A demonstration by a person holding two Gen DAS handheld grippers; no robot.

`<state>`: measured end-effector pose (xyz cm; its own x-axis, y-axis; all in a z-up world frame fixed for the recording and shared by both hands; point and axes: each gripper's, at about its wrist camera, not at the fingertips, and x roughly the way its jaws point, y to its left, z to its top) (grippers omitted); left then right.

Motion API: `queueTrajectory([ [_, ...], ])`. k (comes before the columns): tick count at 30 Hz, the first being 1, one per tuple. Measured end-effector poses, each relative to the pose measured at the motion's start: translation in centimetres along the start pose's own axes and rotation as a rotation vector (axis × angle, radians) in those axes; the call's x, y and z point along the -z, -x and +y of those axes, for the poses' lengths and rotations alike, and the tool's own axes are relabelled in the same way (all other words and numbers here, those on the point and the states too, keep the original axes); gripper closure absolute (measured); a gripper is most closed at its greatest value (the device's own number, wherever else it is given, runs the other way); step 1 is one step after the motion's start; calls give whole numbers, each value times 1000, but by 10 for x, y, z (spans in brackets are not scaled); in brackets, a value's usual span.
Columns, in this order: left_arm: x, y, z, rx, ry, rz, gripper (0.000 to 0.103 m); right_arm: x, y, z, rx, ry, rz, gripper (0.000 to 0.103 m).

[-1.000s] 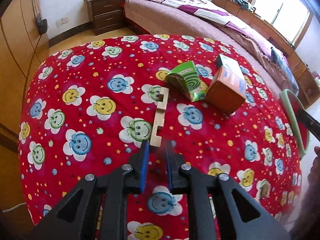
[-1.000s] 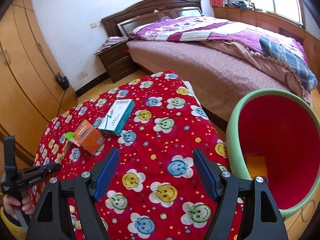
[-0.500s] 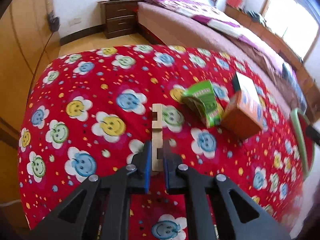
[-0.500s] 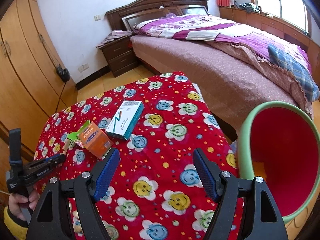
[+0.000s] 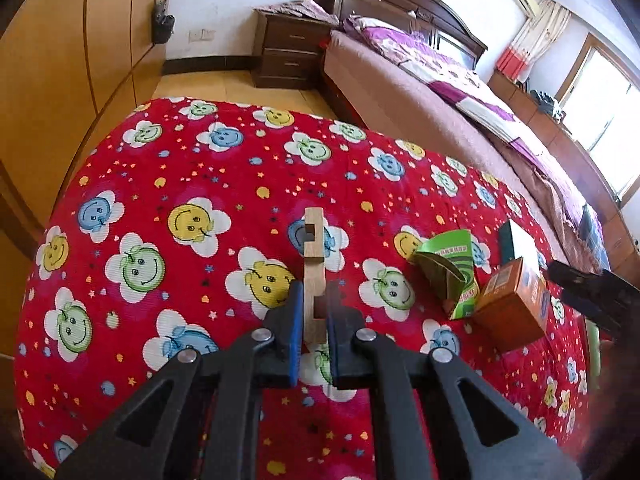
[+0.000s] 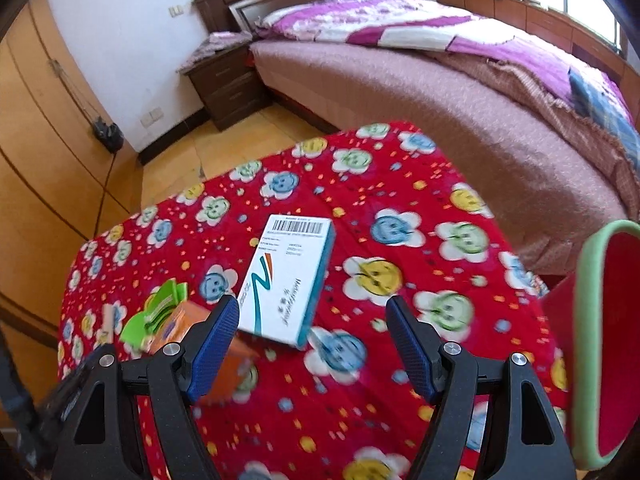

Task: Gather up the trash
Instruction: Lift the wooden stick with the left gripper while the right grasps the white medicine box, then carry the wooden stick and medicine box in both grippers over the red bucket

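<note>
Surface: red smiley-flower cloth (image 5: 168, 168) over a table. Left gripper (image 5: 314, 320) clamped on a notched wooden strip (image 5: 313, 256), near centre. Right gripper (image 6: 312, 340) jaws wide apart above the cloth. Green carton (image 5: 450, 270), orange box (image 5: 514, 306), white-teal box (image 6: 286, 280) to the right. Green-rimmed red bin (image 6: 608, 340) far right. Beyond: bed (image 6: 460, 92), nightstand (image 5: 294, 54), wardrobe (image 5: 76, 48).

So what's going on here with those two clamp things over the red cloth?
A person is collecting trash with two handheld grippers. The left gripper has closed on a notched wooden stick. The right gripper is open above a white and teal box. A green carton and an orange box lie nearby, and a green-rimmed bin waits at the right.
</note>
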<state>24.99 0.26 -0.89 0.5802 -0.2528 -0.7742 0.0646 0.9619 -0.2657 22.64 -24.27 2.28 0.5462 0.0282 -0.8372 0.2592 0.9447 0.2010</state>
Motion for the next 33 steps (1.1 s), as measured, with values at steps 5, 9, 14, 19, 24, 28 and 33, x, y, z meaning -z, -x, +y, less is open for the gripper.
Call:
queueTrajectory([
  [5, 3, 0, 1, 13, -13, -21, 93, -5, -24, 12, 12, -1, 38, 26],
  [9, 9, 3, 4, 19, 2, -35, 93, -10, -36, 19, 43, -6, 41, 27],
  [14, 10, 5, 3, 26, 11, -49, 93, -10, -36, 13, 21, -34, 34, 44],
  [19, 11, 5, 6, 30, 14, -56, 93, -5, -27, -4, -19, -34, 44, 49],
  [24, 11, 8, 9, 45, 16, -62, 93, 7, -6, -24, -75, -52, 33, 49],
  [28, 10, 14, 10, 59, 16, -81, 93, 22, 17, -42, -118, -80, 12, 49],
  [33, 9, 22, 9, 83, 7, -114, 93, 44, 48, -64, -159, -103, -34, 49],
])
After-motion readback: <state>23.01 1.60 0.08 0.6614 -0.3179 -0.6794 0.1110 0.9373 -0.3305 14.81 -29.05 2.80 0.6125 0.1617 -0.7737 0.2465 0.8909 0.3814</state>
